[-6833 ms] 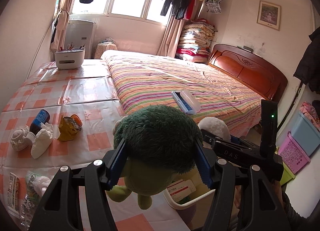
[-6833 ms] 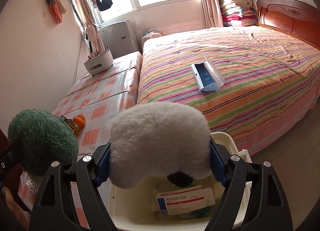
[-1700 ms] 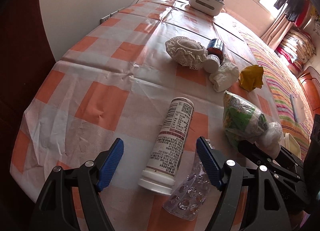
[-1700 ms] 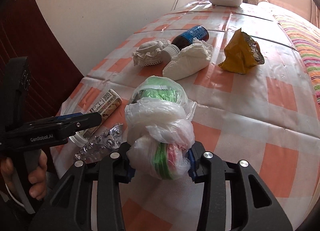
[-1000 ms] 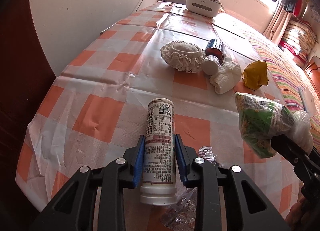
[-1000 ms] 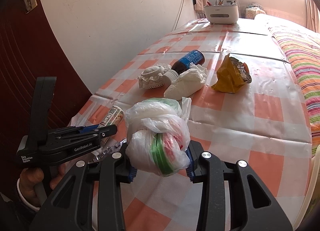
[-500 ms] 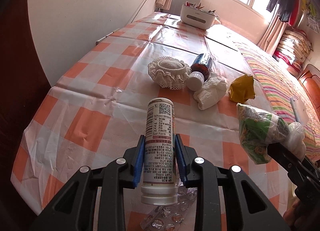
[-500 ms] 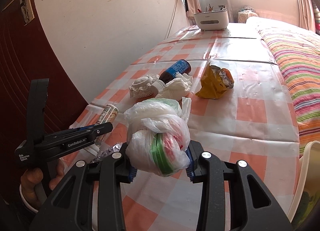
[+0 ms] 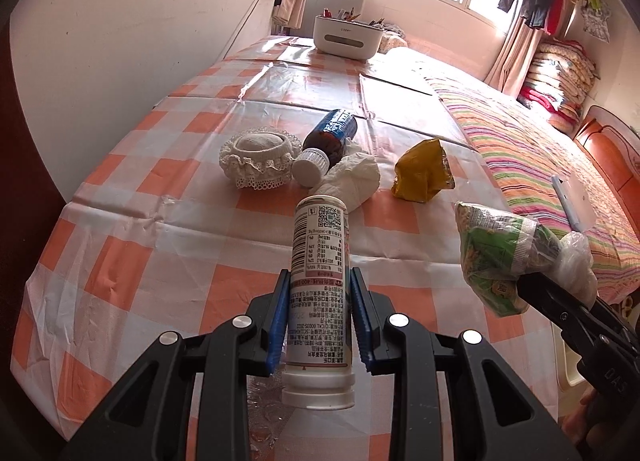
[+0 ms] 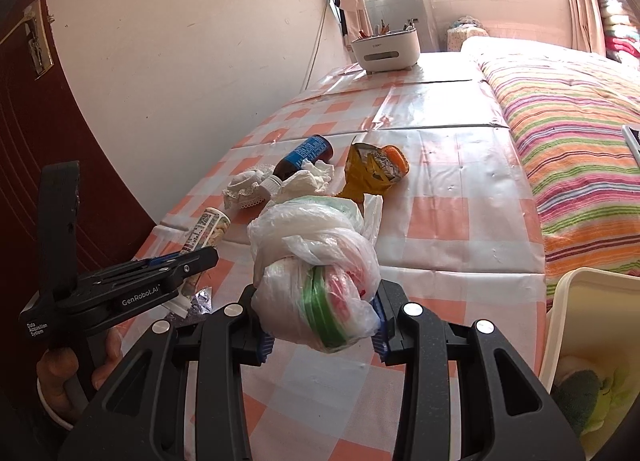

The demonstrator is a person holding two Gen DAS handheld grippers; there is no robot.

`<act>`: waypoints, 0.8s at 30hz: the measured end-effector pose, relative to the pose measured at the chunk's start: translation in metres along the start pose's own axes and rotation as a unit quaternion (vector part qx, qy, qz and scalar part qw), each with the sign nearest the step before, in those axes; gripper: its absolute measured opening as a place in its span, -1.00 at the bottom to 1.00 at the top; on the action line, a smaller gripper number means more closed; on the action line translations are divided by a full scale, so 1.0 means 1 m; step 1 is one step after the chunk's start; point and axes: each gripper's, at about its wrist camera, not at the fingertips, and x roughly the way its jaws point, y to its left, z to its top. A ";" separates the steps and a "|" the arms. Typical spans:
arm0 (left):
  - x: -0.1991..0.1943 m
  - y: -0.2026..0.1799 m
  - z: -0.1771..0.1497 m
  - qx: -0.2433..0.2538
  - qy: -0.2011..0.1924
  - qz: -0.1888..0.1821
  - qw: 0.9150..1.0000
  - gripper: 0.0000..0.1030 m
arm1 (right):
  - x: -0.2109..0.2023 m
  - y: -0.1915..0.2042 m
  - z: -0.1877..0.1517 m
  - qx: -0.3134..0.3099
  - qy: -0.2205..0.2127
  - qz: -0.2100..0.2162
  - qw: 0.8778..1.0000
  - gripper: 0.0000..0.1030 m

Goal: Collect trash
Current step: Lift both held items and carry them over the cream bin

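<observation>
My left gripper is shut on a white printed tube and holds it above the checked tablecloth. The tube also shows in the right wrist view. My right gripper is shut on a knotted plastic bag of trash, held above the table; the bag also shows at the right of the left wrist view. A white bin stands past the table's right edge with plush toys inside.
On the table lie a brown bottle with a blue label, a lace-edged cloth, a crumpled tissue, a yellow snack wrapper and an empty blister pack. A white organizer box stands at the far end. A striped bed is on the right.
Both grippers have risen and drawn back from the table with the tube and the bag held. The white bin has come into the right wrist view.
</observation>
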 end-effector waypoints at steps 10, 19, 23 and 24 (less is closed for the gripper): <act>0.005 -0.036 -0.003 0.030 0.008 -0.027 0.999 -0.45 | -0.022 -0.028 -0.003 0.020 -0.016 -0.028 0.999 -0.30; 0.007 -0.062 -0.006 0.046 0.012 -0.052 0.998 -0.45 | -0.043 -0.058 -0.007 0.046 -0.032 -0.052 0.997 -0.30; 0.005 -0.074 -0.007 0.051 0.011 -0.065 0.996 -0.45 | -0.051 -0.065 -0.008 0.052 -0.040 -0.058 0.996 -0.30; 0.004 -0.077 -0.007 0.053 0.011 -0.068 0.996 -0.45 | -0.053 -0.066 -0.008 0.053 -0.041 -0.059 0.996 -0.30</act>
